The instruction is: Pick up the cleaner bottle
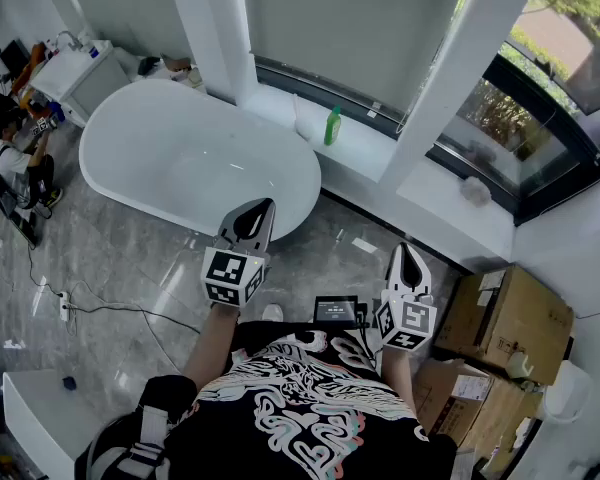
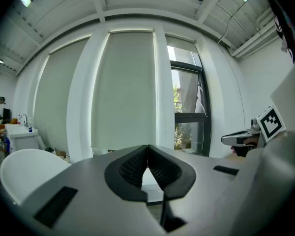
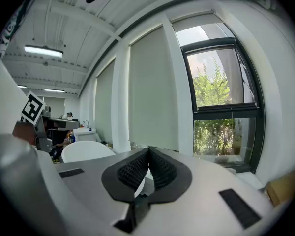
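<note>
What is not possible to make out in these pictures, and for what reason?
- cleaner bottle: in the head view it is too small for its label to be read. It shows in neither gripper view, where the left gripper and the right gripper cover the lower scene.
- small dark screen: head view, too small to read.
- cardboard boxes: head view, the lower ones are partly cut off by the bottom edge.

Glossy bathtub (image 1: 190, 163), polished stone floor (image 1: 130, 258), green plastic cleaner bottle (image 1: 333, 126)
</note>
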The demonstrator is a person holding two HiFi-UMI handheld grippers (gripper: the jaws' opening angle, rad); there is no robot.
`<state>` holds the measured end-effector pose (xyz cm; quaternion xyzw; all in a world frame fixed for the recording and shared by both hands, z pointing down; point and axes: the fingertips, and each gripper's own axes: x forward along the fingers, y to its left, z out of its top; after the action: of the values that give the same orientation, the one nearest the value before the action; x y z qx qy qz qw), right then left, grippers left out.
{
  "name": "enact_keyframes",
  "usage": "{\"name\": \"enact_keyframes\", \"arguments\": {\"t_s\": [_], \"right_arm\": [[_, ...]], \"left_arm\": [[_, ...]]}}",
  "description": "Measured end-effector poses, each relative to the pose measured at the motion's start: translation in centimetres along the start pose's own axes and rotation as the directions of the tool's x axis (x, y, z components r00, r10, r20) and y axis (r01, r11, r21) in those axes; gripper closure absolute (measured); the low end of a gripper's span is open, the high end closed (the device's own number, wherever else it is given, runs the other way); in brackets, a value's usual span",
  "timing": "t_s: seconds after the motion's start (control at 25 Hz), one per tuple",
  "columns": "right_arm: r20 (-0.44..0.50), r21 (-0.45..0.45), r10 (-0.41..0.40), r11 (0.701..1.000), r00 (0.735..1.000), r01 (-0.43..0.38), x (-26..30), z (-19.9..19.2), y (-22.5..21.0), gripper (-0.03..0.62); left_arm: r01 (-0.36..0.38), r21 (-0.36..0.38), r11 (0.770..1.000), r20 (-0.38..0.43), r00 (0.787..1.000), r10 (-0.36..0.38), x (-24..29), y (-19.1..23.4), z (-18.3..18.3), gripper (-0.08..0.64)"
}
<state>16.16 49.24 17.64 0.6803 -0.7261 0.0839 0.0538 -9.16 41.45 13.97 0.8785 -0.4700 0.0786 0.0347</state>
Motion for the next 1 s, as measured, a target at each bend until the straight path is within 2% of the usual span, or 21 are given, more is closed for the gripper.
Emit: {"name": "enact_keyframes", "arguments": {"t_s": [0.44, 0.76, 1.0], "right_arm": [[-0.002, -0.010, 0.041, 0.999, 0.999, -0.041, 0.0, -0.9, 0.5, 0.566], [-0.025, -0.060, 0.034, 0.998, 0.999, -0.036, 0.2, -1.7, -0.6, 0.565], [-0.034, -0.043, 0.047, 0.998, 0.998, -0.048, 1.2, -2.2, -1.4, 0.566]], "left_arm": [[0.038, 0.028, 0.999, -0.004, 0.999, -0.038, 0.3, -2.2, -0.4, 0.543], [0.015, -0.002, 1.000, -0.024, 1.000, -0.015, 0.3, -3.5, -1.7, 0.543], [-0.003, -0.011, 1.000, -0.025, 1.000, 0.002, 1.0, -3.1, -1.9, 0.543]]}}
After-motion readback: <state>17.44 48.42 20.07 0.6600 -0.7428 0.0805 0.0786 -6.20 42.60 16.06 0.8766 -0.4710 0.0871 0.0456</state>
